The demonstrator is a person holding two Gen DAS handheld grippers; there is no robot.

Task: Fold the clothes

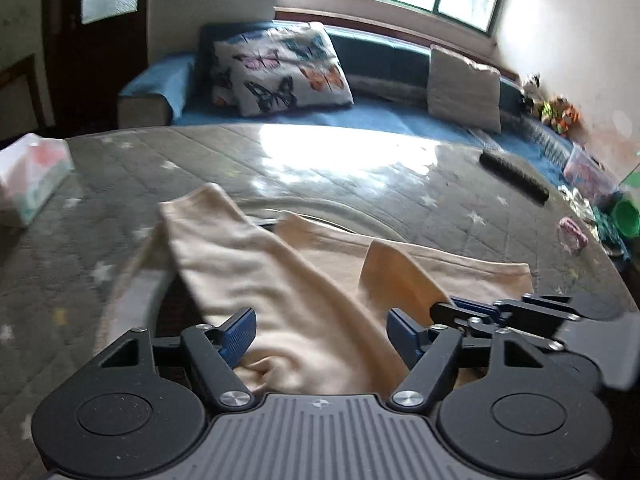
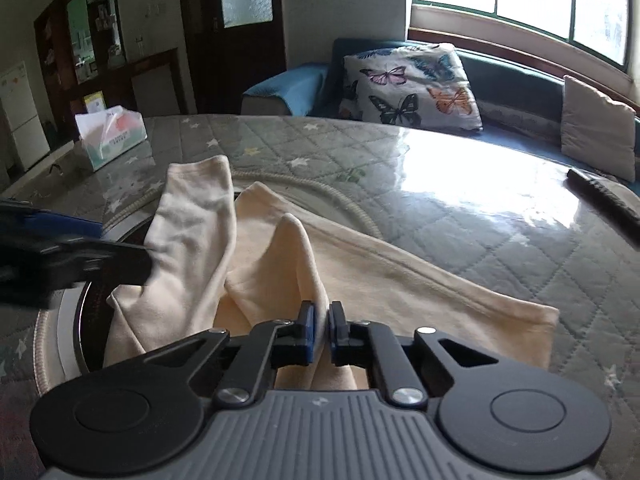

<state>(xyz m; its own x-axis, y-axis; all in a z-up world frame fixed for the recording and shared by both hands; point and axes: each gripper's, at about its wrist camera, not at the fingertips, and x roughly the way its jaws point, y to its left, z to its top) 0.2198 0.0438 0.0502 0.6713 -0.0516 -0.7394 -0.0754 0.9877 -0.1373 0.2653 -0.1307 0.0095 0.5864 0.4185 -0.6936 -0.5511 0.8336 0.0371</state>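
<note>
A cream garment (image 2: 360, 276) lay rumpled on the quilted table (image 2: 460, 208). The right gripper (image 2: 322, 334) pinched 1 fold; the left gripper (image 1: 322, 334) gaped wide, cloth between its jaws, ungripped. Pulling 1-sided could drag the garment askew.

The garment (image 2: 360, 276) was seen as soft, matt cream knit cloth, finely ribbed at its hem, and it was laid on a quilted table cover (image 2: 460, 232) of stitched fabric under a glossy, glare-catching clear film. The right gripper (image 2: 322, 330) and left gripper (image 1: 320, 332) were made of matt black plastic with ridged blue pads (image 1: 240, 334), bright metal screws and a grooved grey housing. A printed cloth cushion (image 2: 412, 88) and a papery tissue pack (image 2: 112, 136) were noted behind.
</note>
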